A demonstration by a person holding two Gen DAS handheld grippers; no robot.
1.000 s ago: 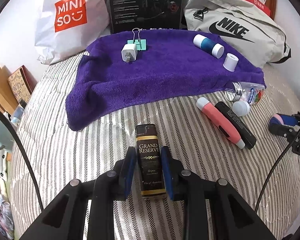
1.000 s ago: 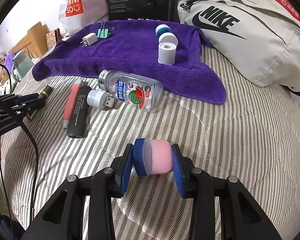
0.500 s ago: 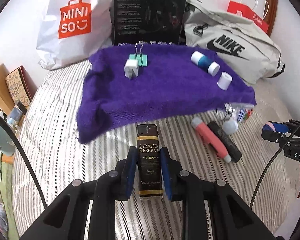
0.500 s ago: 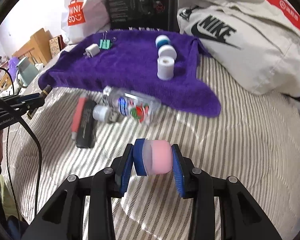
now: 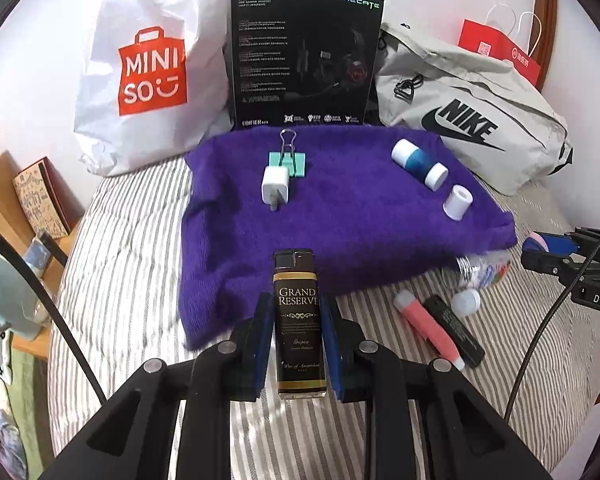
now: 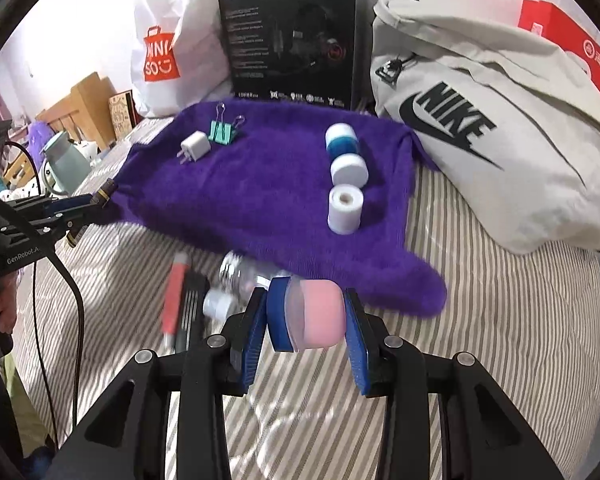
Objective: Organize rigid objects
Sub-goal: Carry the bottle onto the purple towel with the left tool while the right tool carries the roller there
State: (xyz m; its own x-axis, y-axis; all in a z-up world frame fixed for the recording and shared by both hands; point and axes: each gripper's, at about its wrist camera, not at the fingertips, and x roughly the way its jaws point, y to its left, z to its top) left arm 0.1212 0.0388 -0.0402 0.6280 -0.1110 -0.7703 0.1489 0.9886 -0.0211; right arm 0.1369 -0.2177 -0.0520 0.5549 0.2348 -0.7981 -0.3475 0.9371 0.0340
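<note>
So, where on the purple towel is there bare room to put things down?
The purple towel is bare in its middle, between the white charger and the white cap, and along its front-left part. Its back corners are occupied.

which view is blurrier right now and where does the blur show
Right wrist view: motion smear on the clear bottle, red pen and the purple towel near edge; the pink-capped container in the right hand-held gripper stays sharp. Left wrist view: mostly crisp, lighter label readable, slight blur on the towel's near edge; fisheye bending in both.
</note>
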